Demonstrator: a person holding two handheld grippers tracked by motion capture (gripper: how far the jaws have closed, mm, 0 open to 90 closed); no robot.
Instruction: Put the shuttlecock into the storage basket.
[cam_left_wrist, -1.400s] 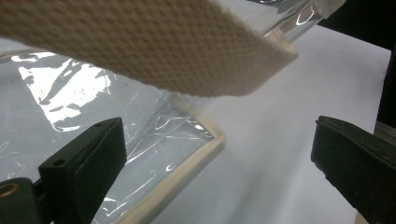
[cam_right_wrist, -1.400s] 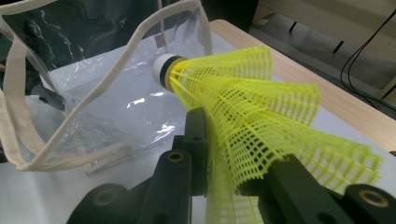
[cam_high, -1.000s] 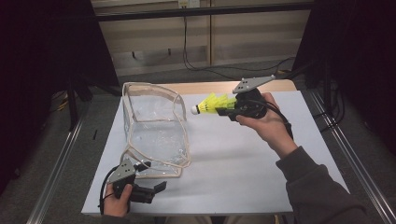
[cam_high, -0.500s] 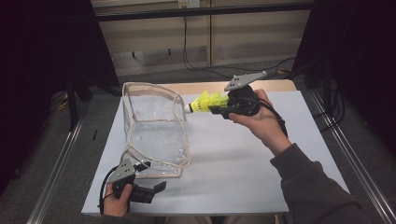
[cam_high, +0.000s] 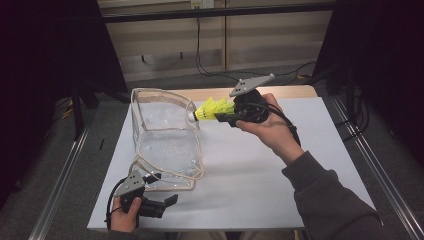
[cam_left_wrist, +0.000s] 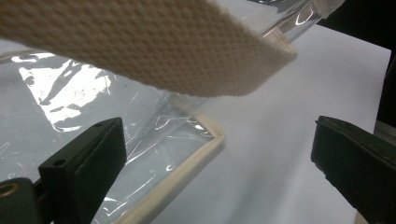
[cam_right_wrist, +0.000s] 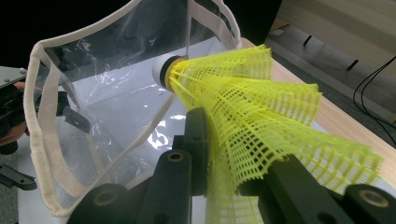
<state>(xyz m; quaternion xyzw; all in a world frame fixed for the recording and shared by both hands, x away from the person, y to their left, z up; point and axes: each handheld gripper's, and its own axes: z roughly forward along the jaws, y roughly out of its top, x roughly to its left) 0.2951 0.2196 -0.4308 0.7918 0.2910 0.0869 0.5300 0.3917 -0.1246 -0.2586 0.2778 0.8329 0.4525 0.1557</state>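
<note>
Holding a yellow mesh-skirted plastic shuttlecock with a white cork tip (cam_high: 210, 108), the right gripper (cam_high: 231, 113) has its black jaws clamped on the netted skirt, which the right gripper view shows bulging out to both sides of them (cam_right_wrist: 243, 112). The shuttlecock's long axis runs straight on from the jaws, cork end leading and skirt end trailing back toward the right hand (cam_high: 270, 131).

What the coming move likely depends on is how that cork lies to the clear plastic bag with cream woven trim and straps (cam_high: 165, 135). Seen from the tool, the bag's open mouth is directly ahead of and below the cork (cam_right_wrist: 164, 70), with the near cream rim just beyond the tip; in the high view the cork hangs right at the rim's upper corner, so close that touching or just apart cannot be told. My judgement is that the shuttlecock is about to be put into the bag, and that a short advance along its own axis with a downward tilt would carry the cork over the rim.

The left gripper (cam_high: 162, 202) rests low on the white table sheet (cam_high: 260, 185), beside the bag's nearest bottom corner. Its jaws stand wide apart with nothing between them; ahead of them lie the bag's trimmed corner (cam_left_wrist: 205, 140) and a cream strap (cam_left_wrist: 154, 42) crossing above. The right gripper is by far the nearer to the bag's mouth; the left is placed to steady the base, though it grips nothing now.
</note>
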